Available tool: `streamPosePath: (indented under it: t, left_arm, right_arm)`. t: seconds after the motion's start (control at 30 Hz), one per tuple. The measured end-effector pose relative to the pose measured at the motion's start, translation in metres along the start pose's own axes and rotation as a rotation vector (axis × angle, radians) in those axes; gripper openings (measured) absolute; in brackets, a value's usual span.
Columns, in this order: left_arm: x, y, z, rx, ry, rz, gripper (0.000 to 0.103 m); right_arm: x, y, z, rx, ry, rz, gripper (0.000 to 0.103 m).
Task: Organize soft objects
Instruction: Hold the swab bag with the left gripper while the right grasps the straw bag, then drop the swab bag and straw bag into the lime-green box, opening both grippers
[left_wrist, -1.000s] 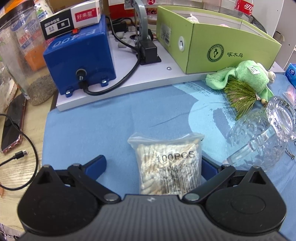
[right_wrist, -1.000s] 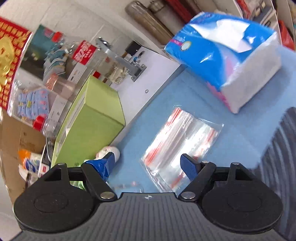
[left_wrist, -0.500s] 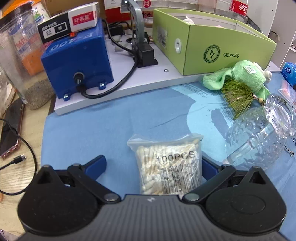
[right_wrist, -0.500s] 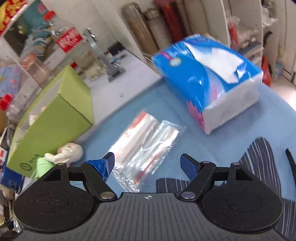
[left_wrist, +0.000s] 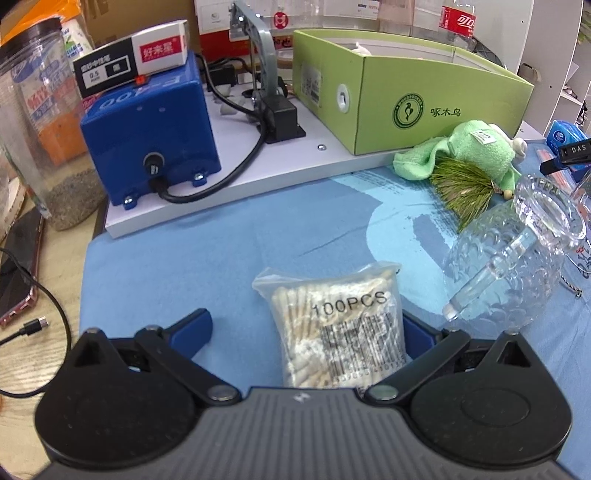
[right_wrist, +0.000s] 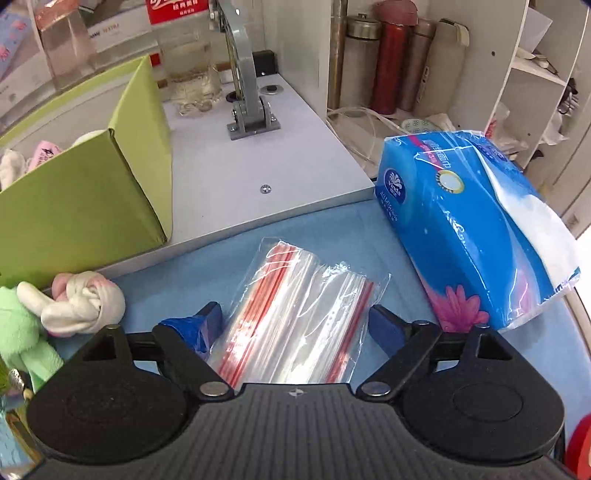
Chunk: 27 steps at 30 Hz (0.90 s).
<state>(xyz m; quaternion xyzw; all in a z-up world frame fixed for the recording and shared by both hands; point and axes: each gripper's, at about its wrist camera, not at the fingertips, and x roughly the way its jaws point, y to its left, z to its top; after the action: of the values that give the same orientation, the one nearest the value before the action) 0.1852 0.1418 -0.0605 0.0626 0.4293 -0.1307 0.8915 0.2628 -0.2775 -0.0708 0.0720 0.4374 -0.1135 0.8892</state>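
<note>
Straddling a clear plastic bag of cotton swabs printed "100PCS", the left gripper is hanging wide open and holding nothing; the bag is lying on the blue cloth worktop between its blue fingertips, off-centre toward the right one, long axis pointing away from the camera. Further right, a patterned clear glass jar lying on its side is crowding that flank, while the cloth to the left is lying bare. Beyond, a green plush toy is resting just before the open light-green cardboard box, probably the destination. The right gripper is likewise spread open and empty over a clear packet of red-striped zip bags, tilted slightly rightward. A blue tissue pack is sitting near its right side.
</note>
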Motion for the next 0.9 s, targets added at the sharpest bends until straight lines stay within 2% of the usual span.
streamPosePath:
  t: [0.07,0.17,0.2,0.23,0.27,0.3,0.33,0.37,0.4,0.53,0.67,0.8,0.9]
  left_arm:
    - [-0.001,0.0,-0.001,-0.003,-0.006,0.001,0.102]
    - [-0.005,-0.001,-0.001,-0.018,-0.016,0.006,0.093]
    - [-0.008,-0.001,-0.001,-0.023,-0.026,-0.001,0.078]
    - [-0.013,-0.001,-0.001,-0.031,-0.034,0.003,0.057]
    - [-0.016,-0.001,0.0,-0.041,-0.028,0.019,0.049]
    - [-0.017,0.001,0.001,-0.058,-0.019,0.022,0.044]
    - [-0.018,0.003,0.0,-0.084,-0.013,0.026,0.043]
    - [-0.02,0.005,0.0,-0.106,-0.008,0.038,0.042]
    - [-0.023,0.006,0.0,-0.122,-0.002,0.048,0.042]
    - [-0.04,0.015,0.001,-0.188,-0.011,0.059,0.042]
    - [-0.062,0.022,0.017,-0.237,-0.055,0.078,0.042]
    - [-0.078,0.015,0.059,-0.236,-0.126,0.047,0.042]
    - [-0.079,0.001,0.104,-0.205,-0.181,0.014,0.042]
  right_arm:
    - [-0.002,-0.004,-0.003,-0.007,-0.005,0.003,0.076]
    - [-0.005,-0.001,-0.005,-0.042,-0.019,0.027,0.077]
    - [-0.007,-0.003,-0.008,-0.062,-0.033,0.04,0.074]
    - [-0.008,0.0,-0.011,-0.085,-0.061,0.057,0.072]
    - [-0.01,-0.001,-0.013,-0.093,-0.077,0.07,0.067]
    - [-0.013,-0.002,-0.015,-0.107,-0.095,0.084,0.053]
    - [-0.018,-0.005,-0.018,-0.116,-0.112,0.11,0.044]
    - [-0.021,-0.008,-0.019,-0.103,-0.117,0.142,0.029]
    - [-0.024,-0.012,-0.02,-0.083,-0.121,0.177,0.023]
    - [-0.038,-0.021,-0.023,-0.058,-0.167,0.259,0.02]
    - [-0.058,-0.031,-0.019,-0.02,-0.236,0.331,0.02]
    - [-0.087,-0.027,0.003,-0.02,-0.344,0.422,0.02]
    - [-0.099,-0.008,0.034,-0.059,-0.399,0.485,0.02]
